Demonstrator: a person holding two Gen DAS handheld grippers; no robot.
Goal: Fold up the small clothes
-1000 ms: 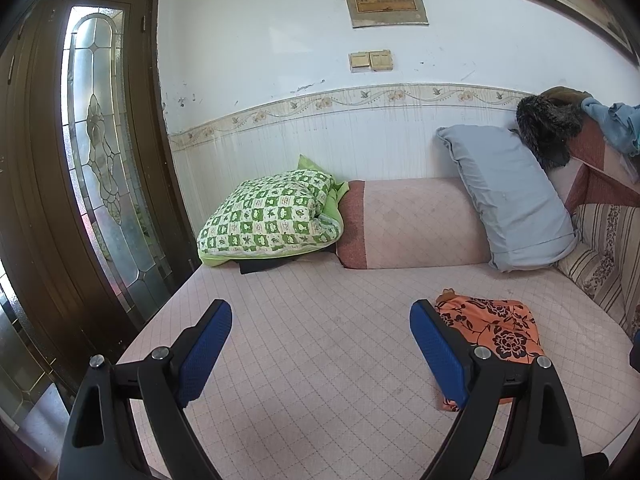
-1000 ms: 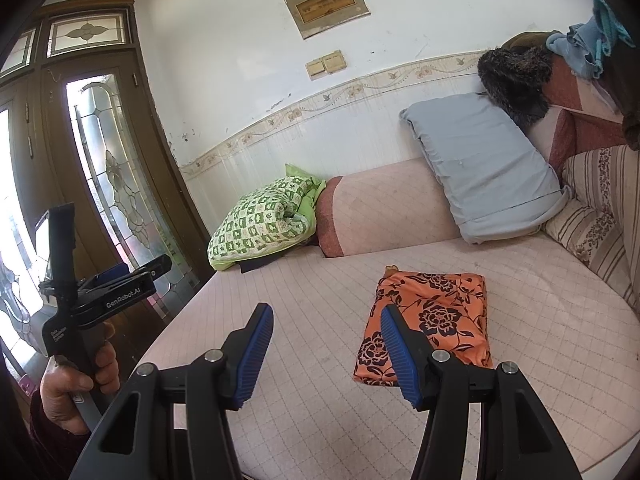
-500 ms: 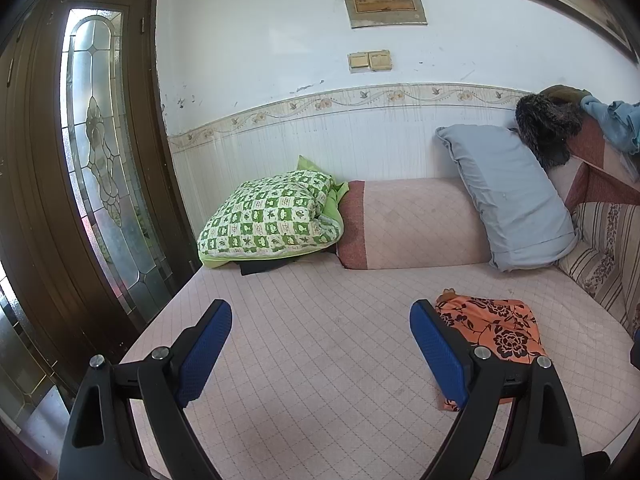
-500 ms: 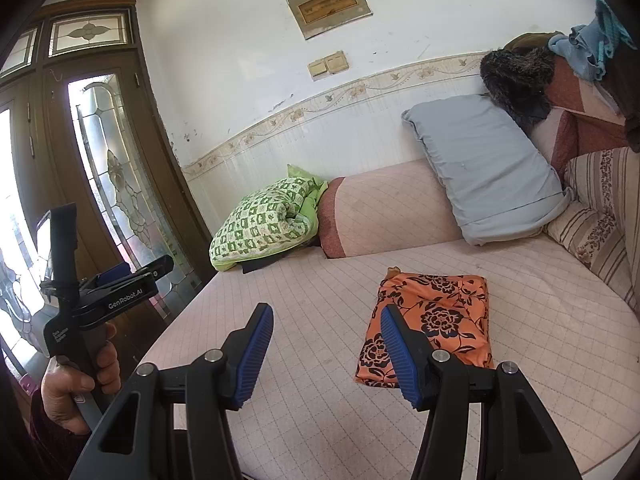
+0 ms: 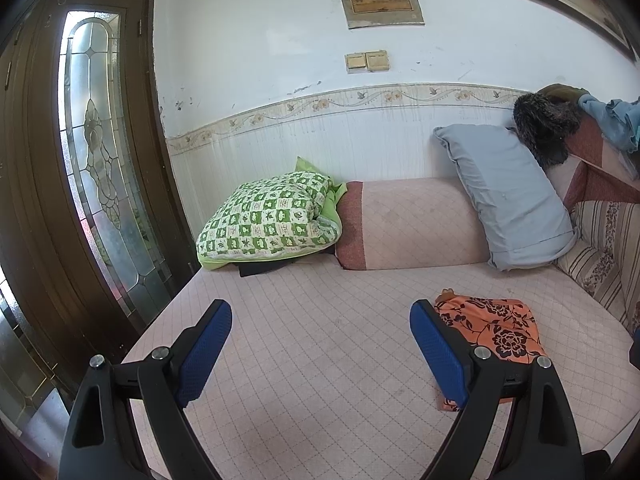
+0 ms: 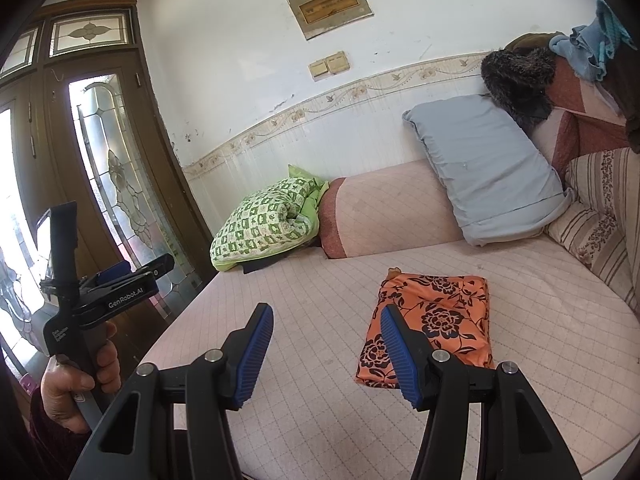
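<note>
An orange cloth with black flowers (image 5: 494, 328) lies folded into a flat rectangle on the pink quilted bed (image 5: 320, 340); in the right wrist view the cloth (image 6: 436, 316) lies just beyond the right finger. My left gripper (image 5: 320, 354) is open and empty, held above the bed's front, left of the cloth. My right gripper (image 6: 326, 350) is open and empty above the bed, with the cloth partly behind its right finger. The left gripper's body (image 6: 104, 300) shows in a hand at the far left of the right wrist view.
A green checked pillow (image 5: 268, 222), a pink bolster (image 5: 412, 226) and a grey pillow (image 5: 508, 196) line the wall at the back. Striped cushions (image 5: 608, 248) and piled clothes (image 5: 548, 128) stand at the right. A wooden glass door (image 5: 100, 168) is at the left.
Both views have drifted very slightly; the cloth and both open grippers stay as they were.
</note>
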